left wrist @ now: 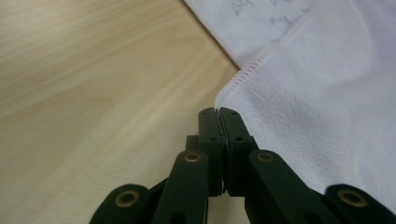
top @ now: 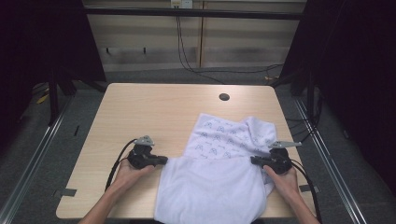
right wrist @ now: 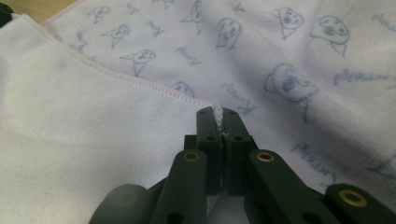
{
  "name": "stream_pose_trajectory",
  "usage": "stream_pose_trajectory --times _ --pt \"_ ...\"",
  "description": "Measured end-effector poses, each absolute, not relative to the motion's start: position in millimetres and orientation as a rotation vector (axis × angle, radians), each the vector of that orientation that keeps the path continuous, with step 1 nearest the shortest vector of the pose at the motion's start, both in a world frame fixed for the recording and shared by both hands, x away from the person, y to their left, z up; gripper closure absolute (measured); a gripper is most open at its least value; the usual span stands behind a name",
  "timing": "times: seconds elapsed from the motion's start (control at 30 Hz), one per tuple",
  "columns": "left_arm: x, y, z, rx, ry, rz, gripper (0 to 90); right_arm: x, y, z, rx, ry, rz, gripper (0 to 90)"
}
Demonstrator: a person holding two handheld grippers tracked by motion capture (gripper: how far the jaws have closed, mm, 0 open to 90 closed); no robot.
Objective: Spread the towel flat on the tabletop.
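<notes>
Broadly, the wooden table [top: 154, 112] carries a white towel [top: 215, 186] at its 5 o'clock part, one printed layer spread toward 12 o'clock. Left gripper [top: 162, 160], at the towel's 9 o'clock corner, has its jaws clenched together just beside the hem. Right gripper [top: 253, 161], at 3 o'clock, pinches a fold of towel.

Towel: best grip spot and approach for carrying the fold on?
Take the towel at the two ends of its pink-stitched folded edge, each claw coming in flat from its own side. The left claw and right claw are shut there; fabric shows pinched in the right one.
</notes>
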State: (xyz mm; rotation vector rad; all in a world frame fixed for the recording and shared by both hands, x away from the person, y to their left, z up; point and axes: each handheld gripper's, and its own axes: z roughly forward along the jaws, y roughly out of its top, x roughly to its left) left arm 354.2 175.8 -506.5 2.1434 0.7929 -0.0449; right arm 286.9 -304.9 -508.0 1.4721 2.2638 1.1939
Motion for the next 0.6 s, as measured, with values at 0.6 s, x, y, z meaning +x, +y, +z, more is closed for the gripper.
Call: stream_pose_trajectory --times 0.6 --pt "367 198 -488 1.933 0.837 -0.058 88.8 366 -285 -498 1.436 2.179 1.292 88.3"
